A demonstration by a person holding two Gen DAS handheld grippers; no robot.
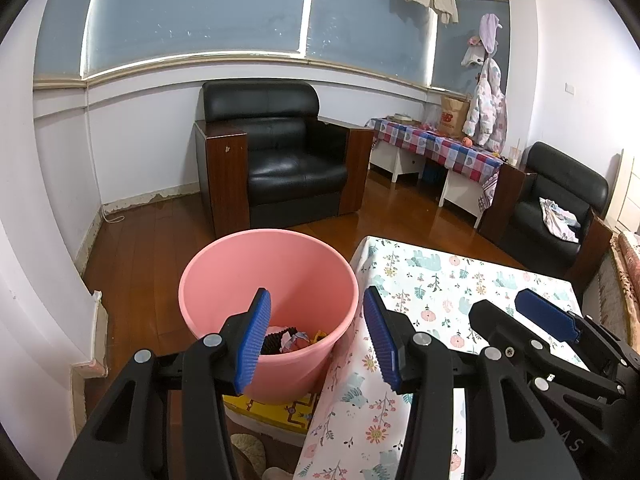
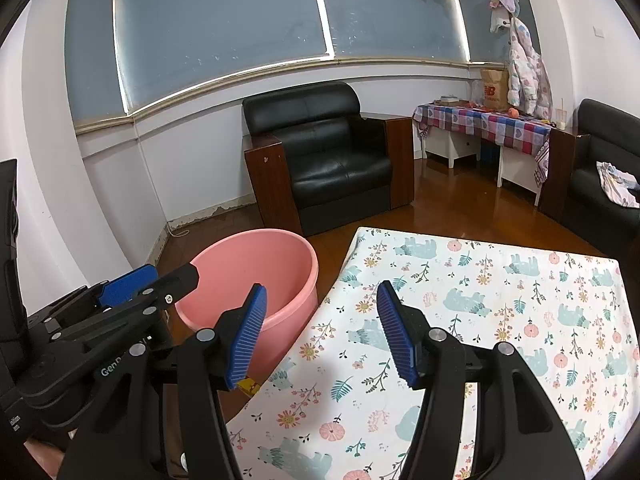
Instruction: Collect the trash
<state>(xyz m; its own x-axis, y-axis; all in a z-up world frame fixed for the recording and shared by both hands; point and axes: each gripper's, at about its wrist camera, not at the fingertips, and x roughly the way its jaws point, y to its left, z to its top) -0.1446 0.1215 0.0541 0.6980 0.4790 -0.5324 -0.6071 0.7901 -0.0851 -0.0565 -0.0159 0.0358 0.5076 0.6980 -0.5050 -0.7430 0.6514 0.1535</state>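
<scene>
"GenR…" lettering on left claw [image 2: 152, 284], beside pink bucket [image 2: 224, 264].

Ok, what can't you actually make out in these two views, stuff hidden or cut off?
- Pink bucket contents: left wrist view shows only a jumble of scraps; the left tool finger covers part, so items can't be named.
- Same bucket in right wrist view: the near wall and tool fingers hide the bottom.
- Near edge of the floral tablecloth: blocked by the right tool, cut off by the frame.
- Yellow item under the bucket: mostly covered.
</scene>
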